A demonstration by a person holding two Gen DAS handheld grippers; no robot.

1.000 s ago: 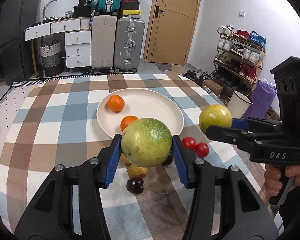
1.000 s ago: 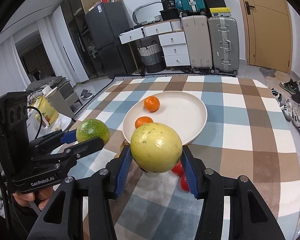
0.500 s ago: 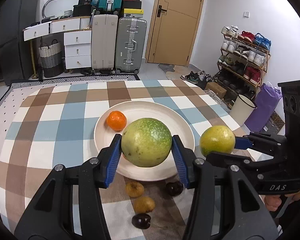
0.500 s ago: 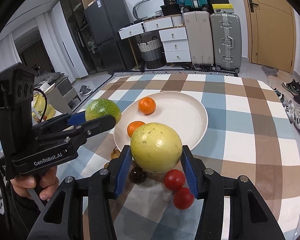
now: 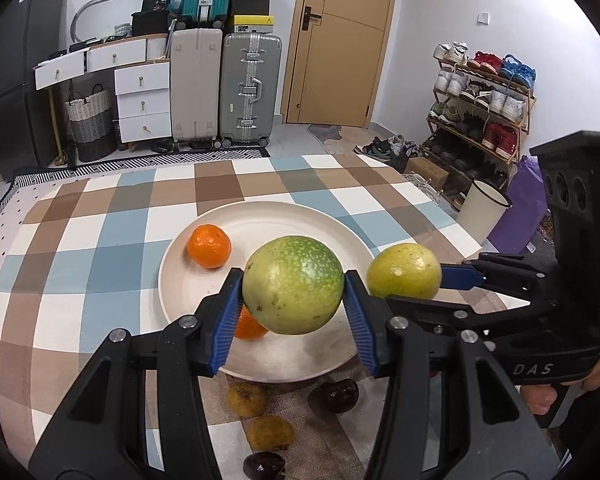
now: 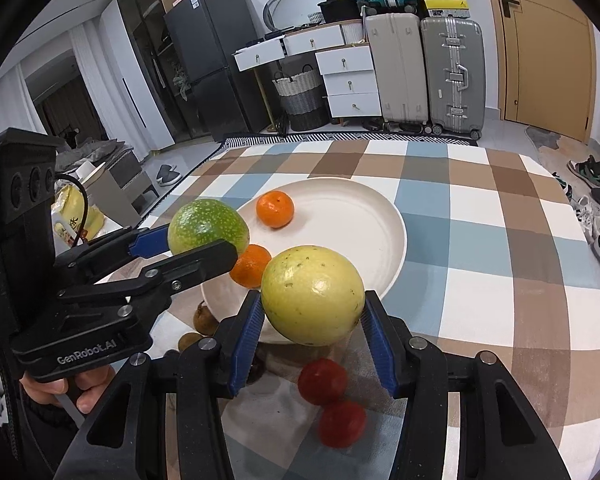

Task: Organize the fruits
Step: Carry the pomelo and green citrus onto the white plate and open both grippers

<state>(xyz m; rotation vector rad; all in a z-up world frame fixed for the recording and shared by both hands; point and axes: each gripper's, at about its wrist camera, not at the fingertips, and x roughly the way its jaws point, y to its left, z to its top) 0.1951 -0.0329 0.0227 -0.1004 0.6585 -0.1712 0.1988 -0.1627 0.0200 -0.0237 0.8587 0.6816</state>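
My left gripper [image 5: 294, 304] is shut on a green speckled fruit [image 5: 293, 285] and holds it over the near part of the white plate [image 5: 336, 232]. My right gripper [image 6: 312, 316] is shut on a yellow-green fruit [image 6: 313, 295], held above the plate's near rim [image 6: 396, 256]. Each gripper shows in the other's view, the right one [image 5: 416, 280] beside the left, the left one [image 6: 204, 240] over the plate's left side. Two oranges lie on the plate: one at the back [image 5: 209, 246], one [image 5: 248, 326] partly hidden under the green fruit.
Off the plate, on the checked tablecloth [image 5: 100, 240], lie two brown fruits [image 5: 247, 399] [image 5: 270, 433], two dark fruits [image 5: 339, 395] [image 5: 265, 466] and two red fruits [image 6: 323, 381] [image 6: 342, 424]. The table's right edge has a bin [image 5: 482, 216] and shoe rack [image 5: 480, 96] beyond it.
Both grippers, each still holding its fruit, have moved forward from the small fruits in front of the plate toward it. The two fruits have come closer together.
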